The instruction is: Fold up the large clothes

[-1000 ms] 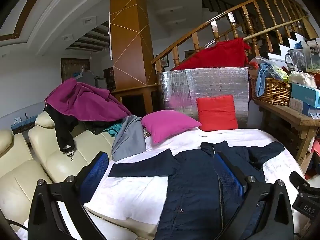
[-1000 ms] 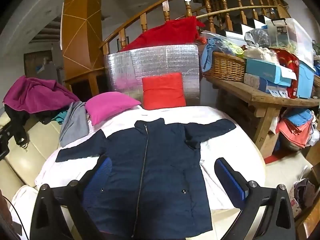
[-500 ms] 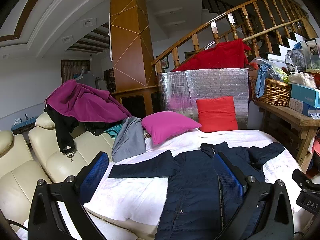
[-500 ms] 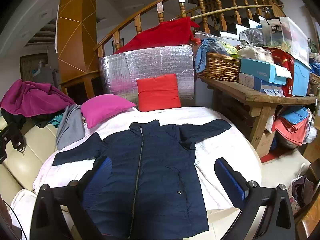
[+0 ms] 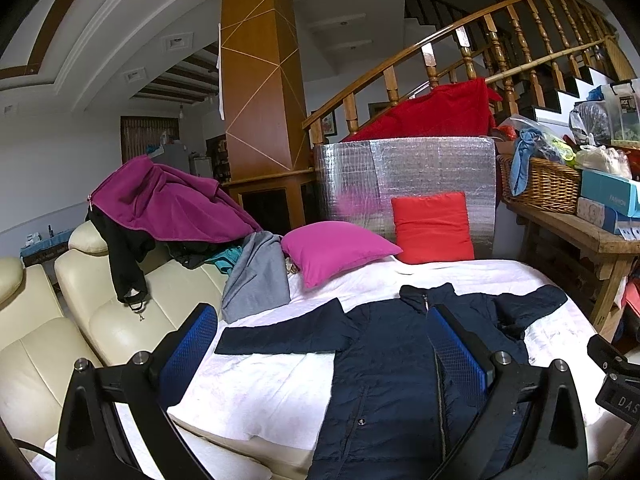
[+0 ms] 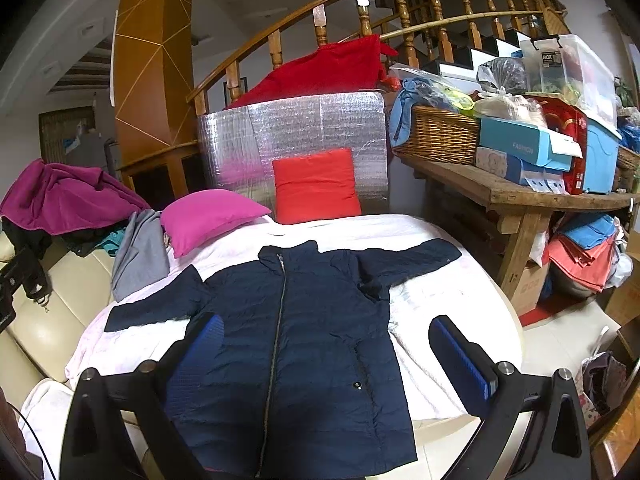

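Left wrist view: the left gripper (image 5: 322, 344) hangs above the near-left part of the white-covered bed (image 5: 256, 392), fingers spread wide, nothing between them. The bed's left edge butts against a cream sofa (image 5: 80, 320); bare white cover lies between that edge and the navy jacket (image 5: 384, 380). One magenta pillow (image 5: 336, 250) and one red pillow (image 5: 432, 228) sit at the far edge, a grey garment (image 5: 258, 276) at the far-left corner.

Right wrist view: the right gripper (image 6: 334, 352) hangs over the jacket's (image 6: 296, 344) lower half, fingers equally wide apart, holding nothing. One jacket lies flat, front up, zipped, collar toward the far edge, both sleeves spread outward, hem apparently overhanging the near edge. A strip of bare cover remains along the bed's (image 6: 440, 300) right edge, beside one wooden bench (image 6: 520, 200).
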A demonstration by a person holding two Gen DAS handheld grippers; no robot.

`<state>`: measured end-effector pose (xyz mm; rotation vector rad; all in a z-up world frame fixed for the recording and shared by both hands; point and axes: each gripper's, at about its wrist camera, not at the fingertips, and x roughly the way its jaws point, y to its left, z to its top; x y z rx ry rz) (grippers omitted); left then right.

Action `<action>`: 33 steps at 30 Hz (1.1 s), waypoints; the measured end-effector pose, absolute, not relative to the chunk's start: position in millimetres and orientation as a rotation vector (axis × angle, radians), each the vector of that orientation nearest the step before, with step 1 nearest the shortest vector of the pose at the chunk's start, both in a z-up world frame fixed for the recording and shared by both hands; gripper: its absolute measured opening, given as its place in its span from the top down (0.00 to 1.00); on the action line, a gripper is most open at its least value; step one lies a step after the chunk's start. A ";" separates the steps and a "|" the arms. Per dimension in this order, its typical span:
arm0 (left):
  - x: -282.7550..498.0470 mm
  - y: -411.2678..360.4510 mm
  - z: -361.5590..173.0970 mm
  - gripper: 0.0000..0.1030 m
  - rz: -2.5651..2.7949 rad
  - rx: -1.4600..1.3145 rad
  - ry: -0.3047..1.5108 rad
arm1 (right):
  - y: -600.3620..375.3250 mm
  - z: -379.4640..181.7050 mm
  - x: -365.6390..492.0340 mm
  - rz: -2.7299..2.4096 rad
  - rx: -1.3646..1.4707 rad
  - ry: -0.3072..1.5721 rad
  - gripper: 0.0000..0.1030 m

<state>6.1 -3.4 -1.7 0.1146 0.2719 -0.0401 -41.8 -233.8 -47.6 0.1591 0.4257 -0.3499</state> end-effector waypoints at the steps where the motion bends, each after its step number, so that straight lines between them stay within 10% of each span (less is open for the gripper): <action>1: 5.8 -3.4 -2.2 0.00 -0.040 0.114 0.272 | -233.6 -47.5 -41.6 -0.350 0.158 0.427 0.00; 33: 7.6 -1.9 -4.9 0.00 -0.040 0.109 0.276 | -228.9 -48.6 -40.9 -0.356 0.149 0.425 0.00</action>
